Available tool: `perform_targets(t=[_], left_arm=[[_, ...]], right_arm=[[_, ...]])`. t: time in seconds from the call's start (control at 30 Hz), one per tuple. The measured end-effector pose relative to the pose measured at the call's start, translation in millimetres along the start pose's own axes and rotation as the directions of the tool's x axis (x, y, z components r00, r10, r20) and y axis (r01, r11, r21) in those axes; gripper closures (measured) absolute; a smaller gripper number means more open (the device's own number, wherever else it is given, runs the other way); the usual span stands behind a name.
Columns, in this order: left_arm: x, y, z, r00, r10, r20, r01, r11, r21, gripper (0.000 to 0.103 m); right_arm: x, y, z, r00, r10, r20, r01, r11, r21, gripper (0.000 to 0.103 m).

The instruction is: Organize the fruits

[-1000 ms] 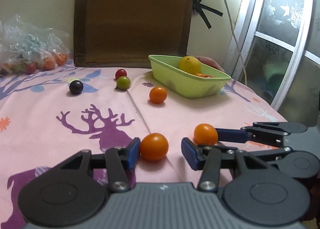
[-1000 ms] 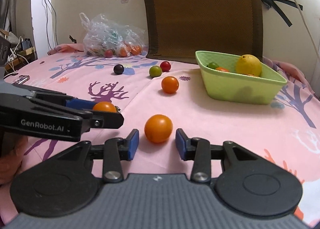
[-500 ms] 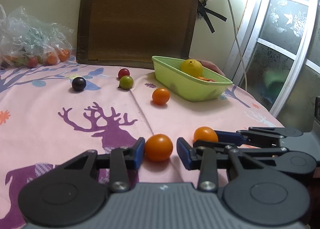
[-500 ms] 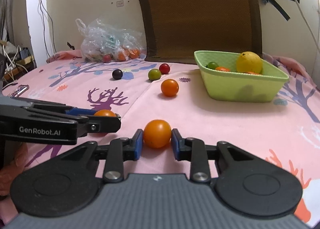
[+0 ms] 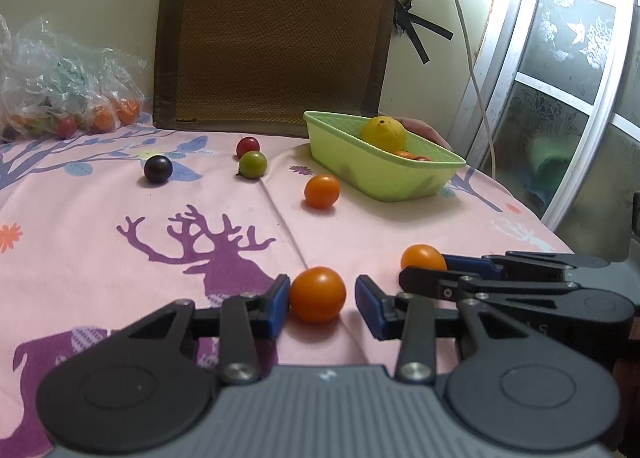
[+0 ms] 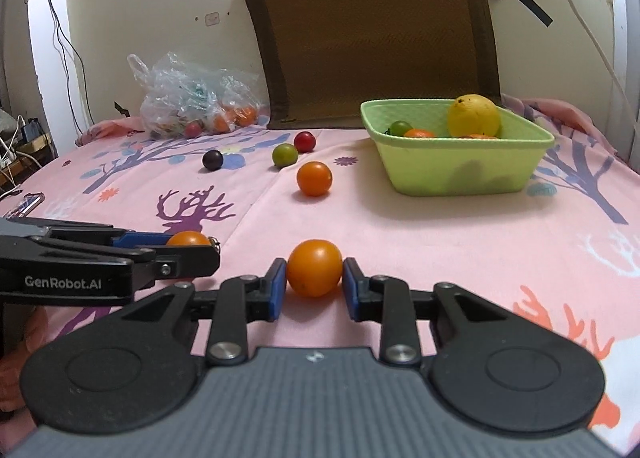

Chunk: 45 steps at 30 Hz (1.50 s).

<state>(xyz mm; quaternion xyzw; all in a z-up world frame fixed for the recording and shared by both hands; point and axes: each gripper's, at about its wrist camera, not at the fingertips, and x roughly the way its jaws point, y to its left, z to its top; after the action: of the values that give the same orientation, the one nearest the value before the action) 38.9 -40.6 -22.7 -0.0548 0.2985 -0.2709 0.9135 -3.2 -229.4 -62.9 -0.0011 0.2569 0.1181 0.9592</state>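
Two orange fruits lie near the front of the pink deer-print cloth. One orange fruit point(image 5: 317, 294) sits between the fingers of my left gripper point(image 5: 322, 306), which is open: the left pad touches it and a small gap shows at the right pad. My right gripper point(image 6: 314, 286) is shut on the other orange fruit point(image 6: 315, 273), both pads pressing its sides. Each gripper shows in the other's view, low at the side. A light green tub point(image 5: 384, 182) point(image 6: 460, 174) at the back right holds a yellow fruit point(image 6: 474, 116) and small fruits.
Loose on the cloth are another orange fruit point(image 5: 321, 191), a green one point(image 5: 253, 164), a red one point(image 5: 248, 146) and a dark purple one point(image 5: 158, 169). A plastic bag of fruit point(image 6: 192, 106) lies back left. A brown cushion point(image 5: 272, 38) leans on the wall.
My right gripper has shut onto its orange fruit. My left gripper has narrowed around the other orange fruit, and both cameras sit a little lower and closer.
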Motion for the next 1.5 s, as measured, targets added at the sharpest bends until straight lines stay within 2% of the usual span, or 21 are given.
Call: perform_targets(t=[0.43, 0.67, 1.1, 1.3, 1.37, 1.5], left_arm=[[0.3, -0.6, -0.1, 1.000, 0.002, -0.001, -0.002, 1.000, 0.002, 0.065], [1.2, 0.2, 0.0, 1.000, -0.022, -0.008, 0.022, 1.000, 0.009, 0.057], [0.5, 0.2, -0.4, 1.000, -0.018, -0.006, 0.018, 1.000, 0.012, 0.058], [-0.5, -1.3, -1.1, 1.000, -0.008, -0.002, 0.008, 1.000, 0.017, 0.064], [-1.0, 0.0, -1.2, 1.000, -0.005, 0.001, 0.005, 1.000, 0.010, 0.072], [-2.0, 7.2, -0.6, 0.999, -0.037, 0.002, 0.037, 0.999, -0.031, 0.073]], right_arm=[[0.0, -0.4, -0.3, 1.000, 0.003, -0.003, -0.003, 1.000, 0.005, 0.070], [-0.1, -0.3, -0.5, 1.000, 0.003, -0.002, -0.003, 1.000, 0.005, 0.070], [-0.1, -1.1, -0.3, 1.000, 0.006, -0.002, -0.006, 1.000, 0.005, 0.070], [-0.4, -1.8, 0.2, 1.000, 0.007, 0.000, -0.007, 1.000, 0.007, 0.070], [-1.2, -1.9, 0.4, 1.000, 0.005, 0.005, -0.005, 1.000, 0.009, 0.070], [-4.1, -1.3, 0.1, 1.000, -0.006, 0.020, 0.005, 1.000, 0.014, 0.070]])
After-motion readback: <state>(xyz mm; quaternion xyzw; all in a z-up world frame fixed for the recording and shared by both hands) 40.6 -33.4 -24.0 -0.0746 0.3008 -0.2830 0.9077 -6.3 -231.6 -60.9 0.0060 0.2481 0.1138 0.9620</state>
